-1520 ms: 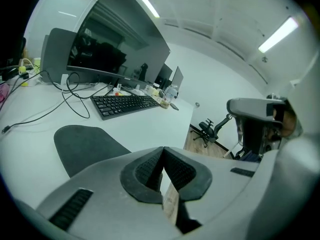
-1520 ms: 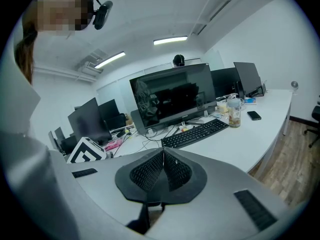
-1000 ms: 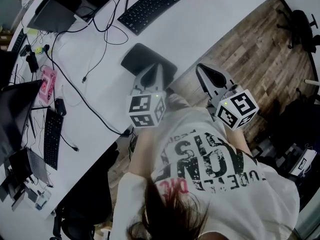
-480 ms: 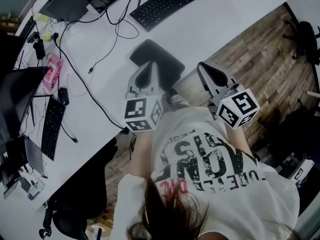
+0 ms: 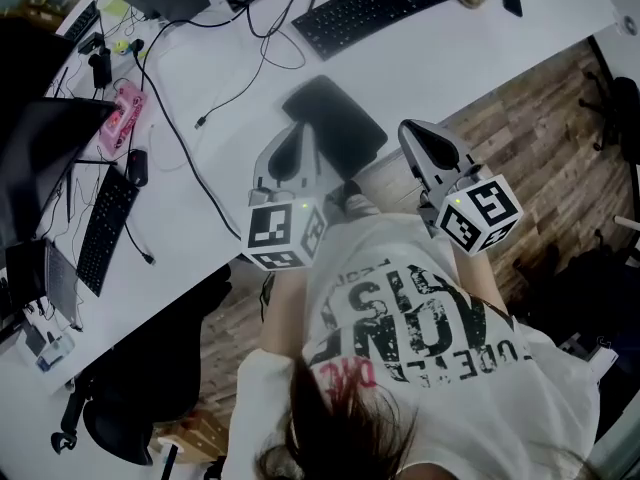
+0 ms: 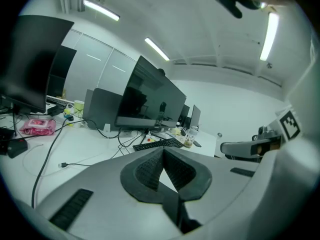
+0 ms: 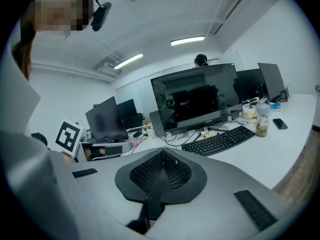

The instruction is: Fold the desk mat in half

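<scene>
Desk mat [image 5: 338, 120]: dark, with rounded corners, lying flat on the white desk [image 5: 480, 53] close to the front edge, before the person's torso. Whether it is a single layer or already doubled cannot be determined from the head view. Left claw [image 5: 290, 146]: held above the desk at the mat's near left corner, overlapping that corner in the head view; contact with the mat cannot be confirmed. The left gripper view shows its jaws closed together at the tips with nothing between them. Right claw [image 5: 412, 130]: held to the right of the mat, over the desk's front edge with the wooden floor [image 5: 540, 118] beneath, and apart from the mat. The right gripper view shows its jaws likewise pressed together and empty. Both claws point away from the person toward the back of the desk, tilted slightly down. Black keyboard [image 5: 375, 8]: beyond the mat, well apart from it. A pink object [image 5: 125, 118] and loose cables [image 5: 190, 158] lie on the desk to the left.
</scene>
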Motion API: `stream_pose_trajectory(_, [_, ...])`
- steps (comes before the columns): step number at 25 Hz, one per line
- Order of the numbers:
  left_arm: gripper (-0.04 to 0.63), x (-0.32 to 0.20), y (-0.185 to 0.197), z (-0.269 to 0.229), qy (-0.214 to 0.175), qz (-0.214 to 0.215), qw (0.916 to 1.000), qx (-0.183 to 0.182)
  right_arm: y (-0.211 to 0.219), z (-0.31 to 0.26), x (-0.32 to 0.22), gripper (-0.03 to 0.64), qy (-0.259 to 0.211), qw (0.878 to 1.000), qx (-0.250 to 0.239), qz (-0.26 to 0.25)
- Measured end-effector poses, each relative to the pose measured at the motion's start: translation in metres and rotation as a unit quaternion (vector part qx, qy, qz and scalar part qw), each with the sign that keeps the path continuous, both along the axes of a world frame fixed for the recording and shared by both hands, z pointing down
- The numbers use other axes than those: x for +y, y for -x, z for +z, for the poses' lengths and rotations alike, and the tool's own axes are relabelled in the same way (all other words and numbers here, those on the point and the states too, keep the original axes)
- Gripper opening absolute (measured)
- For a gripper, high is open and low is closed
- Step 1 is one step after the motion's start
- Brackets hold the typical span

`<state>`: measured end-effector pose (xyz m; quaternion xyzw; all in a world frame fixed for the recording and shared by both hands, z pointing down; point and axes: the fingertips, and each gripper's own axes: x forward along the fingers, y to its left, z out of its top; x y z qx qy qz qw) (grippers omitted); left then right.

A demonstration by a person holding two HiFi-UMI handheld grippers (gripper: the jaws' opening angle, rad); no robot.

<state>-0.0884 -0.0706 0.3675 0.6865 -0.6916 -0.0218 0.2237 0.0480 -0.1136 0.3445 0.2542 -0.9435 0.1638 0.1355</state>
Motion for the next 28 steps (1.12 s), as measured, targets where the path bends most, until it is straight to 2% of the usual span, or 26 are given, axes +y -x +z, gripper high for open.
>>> stream_pose_trajectory(7, [0.003, 0.018, 0.016, -0.011, -0.015, -0.039, 0.9991, -0.008, 0.015, -0.005, -0.005, 0.002, -0.006, 1.0, -0.002, -0.022])
stream_pose_trajectory(16, [0.002, 0.041, 0.033, -0.025, -0.031, -0.091, 0.9953, -0.016, 0.044, -0.011, -0.001, 0.002, -0.011, 0.997, -0.007, -0.074])
stream_pose_trajectory(28, [0.002, 0.074, 0.048, -0.023, -0.023, -0.142, 0.9894, -0.018, 0.066, -0.009, 0.014, 0.002, -0.006, 0.992, -0.007, -0.123])
